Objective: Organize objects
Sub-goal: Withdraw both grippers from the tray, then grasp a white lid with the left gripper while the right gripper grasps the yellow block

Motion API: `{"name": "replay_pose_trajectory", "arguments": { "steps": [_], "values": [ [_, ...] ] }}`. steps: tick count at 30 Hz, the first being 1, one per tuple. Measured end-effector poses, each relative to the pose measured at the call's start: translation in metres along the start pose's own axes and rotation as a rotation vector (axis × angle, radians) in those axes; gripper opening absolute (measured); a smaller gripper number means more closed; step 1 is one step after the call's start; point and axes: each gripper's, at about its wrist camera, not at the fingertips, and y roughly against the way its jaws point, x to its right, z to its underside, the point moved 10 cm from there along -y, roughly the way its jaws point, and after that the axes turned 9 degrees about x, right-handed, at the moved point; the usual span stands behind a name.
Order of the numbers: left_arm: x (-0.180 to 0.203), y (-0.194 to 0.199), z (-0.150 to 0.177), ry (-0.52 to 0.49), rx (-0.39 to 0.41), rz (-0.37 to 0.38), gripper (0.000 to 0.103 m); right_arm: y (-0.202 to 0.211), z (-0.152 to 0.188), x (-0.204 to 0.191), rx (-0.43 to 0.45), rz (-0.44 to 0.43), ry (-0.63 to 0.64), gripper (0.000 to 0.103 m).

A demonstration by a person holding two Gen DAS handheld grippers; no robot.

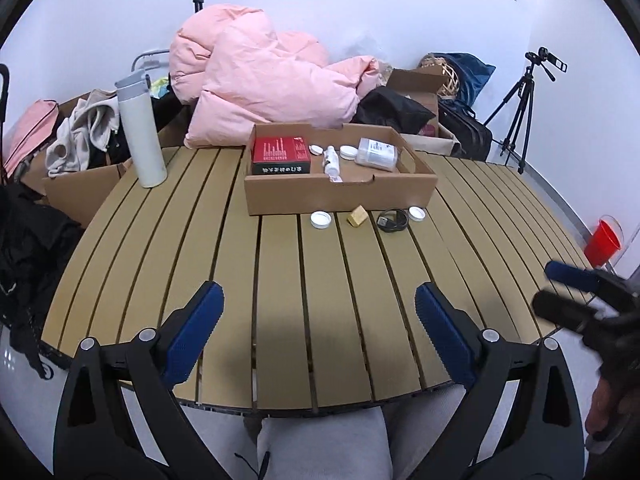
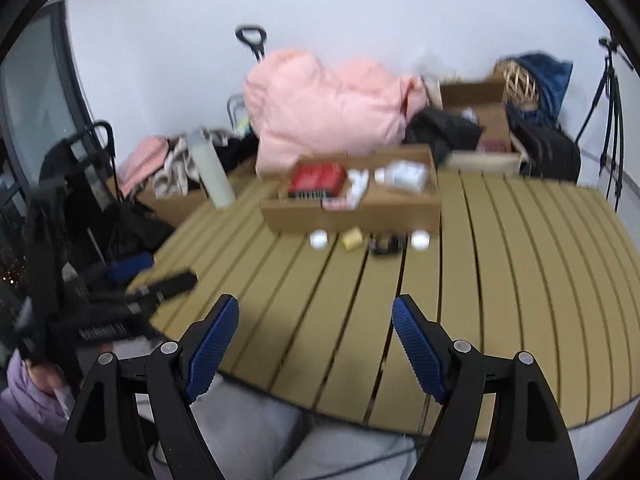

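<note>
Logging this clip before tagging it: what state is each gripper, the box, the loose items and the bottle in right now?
left gripper: open, empty
right gripper: open, empty
cardboard box: open-topped, partly filled
red box: lying flat in the cardboard box
two white caps: loose on the table
tan block: loose on the table
black cable: coiled, loose
thermos bottle: upright, lid closed

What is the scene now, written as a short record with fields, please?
surface: slatted table
container: cardboard tray, holding red box and white bottles
loose in front of tray: white lid, tan block, black cable, second white lid
standing left: tall flask
left gripper: open, empty
right gripper: open, empty
</note>
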Motion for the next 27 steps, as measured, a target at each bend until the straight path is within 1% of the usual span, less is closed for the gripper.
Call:
{"name": "replay_pose_trajectory", "arguments": {
  "steps": [2, 3, 5, 6, 7, 8, 9, 10, 12, 13, 14, 16, 18, 20, 21, 22, 23, 24, 27],
  "values": [
    [0.001, -0.012, 0.002, 0.005, 0.007, 0.014, 0.095, -0.005, 0.007, 0.005, -0.019, 0.013, 0.0, 0.081],
    [0.001, -0.02, 0.002, 0.01, 0.005, 0.026, 0.095, -0.009, 0.009, 0.008, -0.024, 0.029, 0.005, 0.078],
    [0.001, -0.045, 0.004, 0.04, -0.022, 0.066, 0.092, -0.017, 0.012, 0.011, -0.037, 0.042, 0.022, 0.077],
    [0.001, -0.06, 0.004, 0.06, -0.039, 0.084, 0.082, -0.021, 0.013, 0.014, -0.044, 0.047, 0.022, 0.077],
    [0.0, -0.077, 0.004, 0.076, -0.061, 0.085, 0.069, -0.026, 0.014, 0.017, -0.051, 0.048, 0.018, 0.077],
    [-0.003, -0.101, 0.003, 0.089, -0.091, 0.066, 0.064, -0.033, 0.015, 0.021, -0.061, 0.048, 0.011, 0.077],
    [-0.003, -0.114, 0.002, 0.089, -0.099, 0.065, 0.06, -0.038, 0.015, 0.024, -0.069, 0.053, 0.009, 0.077],
    [-0.002, -0.13, -0.001, 0.086, -0.098, 0.068, 0.06, -0.045, 0.016, 0.029, -0.077, 0.059, 0.009, 0.077],
    [-0.003, -0.162, -0.003, 0.065, -0.096, 0.033, 0.06, -0.055, 0.014, 0.035, -0.082, 0.063, -0.001, 0.077],
    [-0.002, -0.178, -0.003, 0.045, -0.116, 0.019, 0.058, -0.059, 0.014, 0.038, -0.08, 0.061, -0.009, 0.077],
    [0.002, -0.193, -0.002, 0.022, -0.131, 0.025, 0.058, -0.067, 0.012, 0.042, -0.075, 0.05, -0.017, 0.077],
    [0.005, -0.211, -0.001, -0.027, -0.14, 0.014, 0.057, -0.082, 0.008, 0.047, -0.078, 0.045, 0.0, 0.077],
    [0.005, -0.223, 0.002, -0.068, -0.159, -0.011, 0.051, -0.104, 0.0, 0.055, -0.077, 0.067, 0.057, 0.077],
    [0.005, -0.234, 0.004, -0.074, -0.173, -0.011, 0.045, -0.124, -0.008, 0.056, -0.073, 0.049, 0.087, 0.075],
    [0.004, -0.236, 0.005, -0.072, -0.175, -0.009, 0.037, -0.133, -0.012, 0.055, -0.072, 0.038, 0.096, 0.073],
    [0.004, -0.24, 0.007, -0.075, -0.18, -0.004, 0.026, -0.143, -0.015, 0.053, -0.075, 0.025, 0.106, 0.071],
    [0.005, -0.245, 0.01, -0.078, -0.19, -0.003, 0.025, -0.154, -0.019, 0.051, -0.078, 0.006, 0.119, 0.067],
    [0.005, -0.246, 0.009, -0.086, -0.176, -0.009, 0.025, -0.166, -0.023, 0.048, -0.08, -0.011, 0.135, 0.066],
    [0.005, -0.246, 0.009, -0.094, -0.177, 0.0, 0.025, -0.198, -0.032, 0.037, -0.082, -0.079, 0.158, 0.064]
  ]
}}
